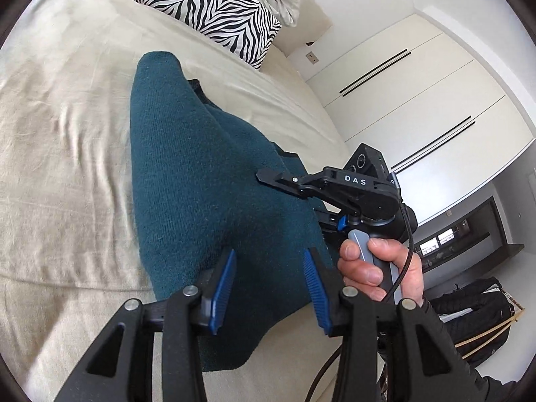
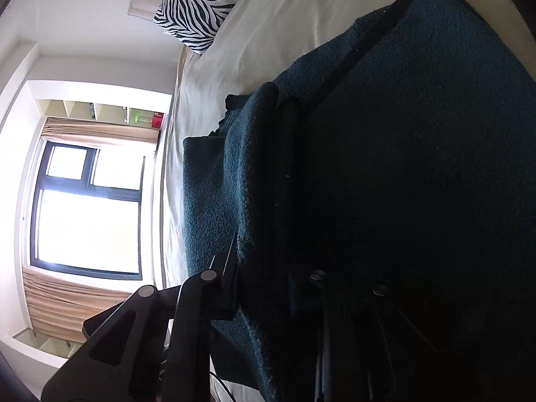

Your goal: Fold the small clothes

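Left gripper [image 1: 269, 288]: blue-padded fingers [image 1: 222, 288] spread wide, nothing between them, hovering above the near end of the teal sweater [image 1: 201, 174]. Right gripper [image 1: 268, 177]: seen from the left wrist as narrow, tips at the sweater's right edge; its own view is too dark, so grip cannot be told. Sweater lies lengthwise on the beige bed [image 1: 67, 134], partly folded, zebra pillow [image 1: 214, 6] beyond. Judgement: take the near hem with both layers, lift low, and keep the edges aligned during the fold.
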`<action>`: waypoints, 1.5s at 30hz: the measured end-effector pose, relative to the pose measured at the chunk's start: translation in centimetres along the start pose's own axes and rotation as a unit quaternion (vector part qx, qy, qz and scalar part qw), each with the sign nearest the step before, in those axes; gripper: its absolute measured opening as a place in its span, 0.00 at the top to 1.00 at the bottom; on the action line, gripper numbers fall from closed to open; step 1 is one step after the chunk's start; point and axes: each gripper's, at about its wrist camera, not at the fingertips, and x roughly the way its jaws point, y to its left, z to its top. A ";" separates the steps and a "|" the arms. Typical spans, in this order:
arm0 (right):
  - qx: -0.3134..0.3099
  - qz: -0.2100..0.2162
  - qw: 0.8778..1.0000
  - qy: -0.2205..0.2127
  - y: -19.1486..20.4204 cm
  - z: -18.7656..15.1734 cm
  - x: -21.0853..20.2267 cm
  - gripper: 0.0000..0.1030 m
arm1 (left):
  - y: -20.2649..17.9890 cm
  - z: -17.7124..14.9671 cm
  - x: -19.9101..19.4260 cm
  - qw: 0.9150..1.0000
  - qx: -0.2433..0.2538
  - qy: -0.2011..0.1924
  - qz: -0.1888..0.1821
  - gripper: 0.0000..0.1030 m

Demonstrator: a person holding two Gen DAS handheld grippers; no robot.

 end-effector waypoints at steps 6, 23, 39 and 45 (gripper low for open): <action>-0.037 -0.023 0.998 -0.049 1.0 1.1 -4.8 0.86 | -1.0 -0.6 -0.5 1.000 0.009 -0.003 0.000 0.50; 0.038 -0.038 0.995 -0.088 -9.7 1.4 -9.3 0.87 | -5.2 -0.6 2.7 0.997 0.070 0.026 0.022 0.49; 0.024 -0.082 0.987 -0.135 -8.1 1.4 -10.8 0.79 | -4.9 5.4 11.6 0.984 0.128 0.028 0.123 0.47; -0.019 -0.024 0.987 -0.156 -2.8 3.8 -11.5 0.45 | -3.9 4.9 11.6 0.987 0.114 0.024 0.109 0.48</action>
